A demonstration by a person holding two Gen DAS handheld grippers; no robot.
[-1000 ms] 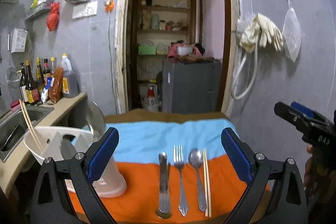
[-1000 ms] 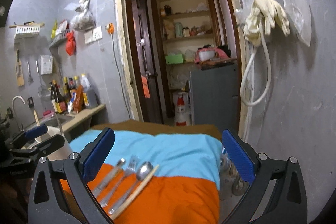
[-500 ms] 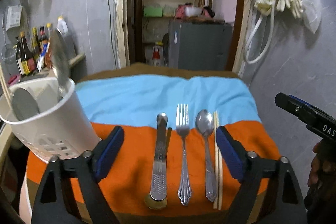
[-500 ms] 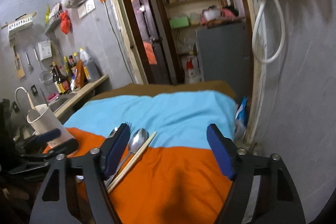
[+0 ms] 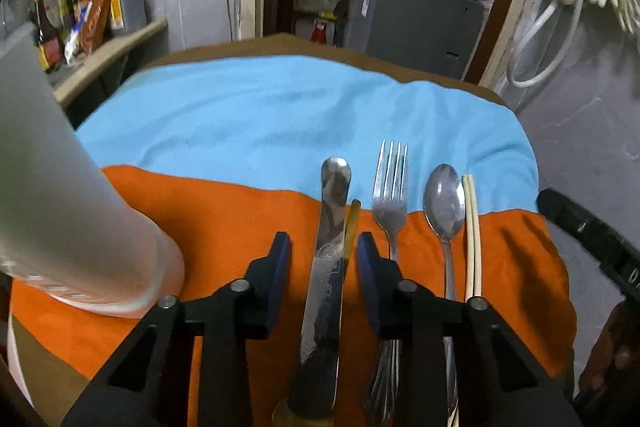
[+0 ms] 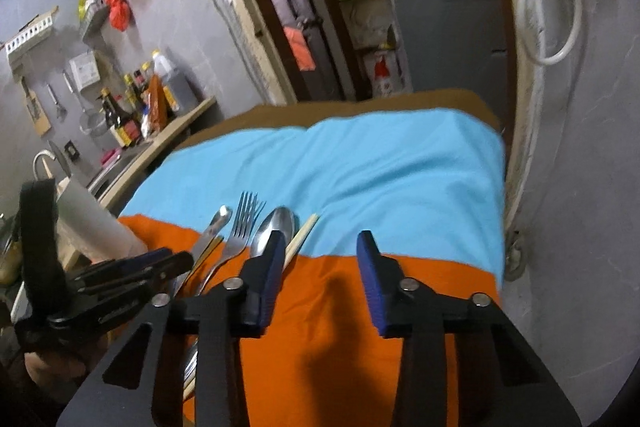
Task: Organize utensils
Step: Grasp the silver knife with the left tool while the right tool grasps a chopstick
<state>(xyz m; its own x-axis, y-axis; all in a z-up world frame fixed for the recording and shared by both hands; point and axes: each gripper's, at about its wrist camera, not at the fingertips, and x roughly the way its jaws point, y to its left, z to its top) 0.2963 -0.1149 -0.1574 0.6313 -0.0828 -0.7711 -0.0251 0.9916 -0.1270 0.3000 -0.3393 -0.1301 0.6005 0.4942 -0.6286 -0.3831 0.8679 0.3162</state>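
**Left Jaws Straddled the Knife, Right Closed on Nothing**

The knife (image 5: 326,267) lay on the orange part of the cloth (image 5: 224,219), its long axis running straight away from the left gripper (image 5: 323,247), rounded tip toward the blue band. And there it was, squarely between the left jaws, which were closing around it; a gap showed on each side, so the pads were not yet pressing. That lengthwise line-up looked like the thing the pickup turned on: jaws across the blade, blade down the middle.

Just right of the knife sat the fork (image 5: 390,195), then the spoon (image 5: 444,203), then the chopsticks (image 5: 472,235), all parallel to the knife. A slim yellowish piece lay tight against the knife's right edge; what it was, I could not tell.

The right gripper (image 6: 320,259) hung further right of the knife than the chopsticks, over bare orange cloth, jaws closing with nothing between them. The left hand was plainly the nearer one.

Left of the knife stood the white utensil holder (image 5: 72,211); its inside was out of view, contents unknown.
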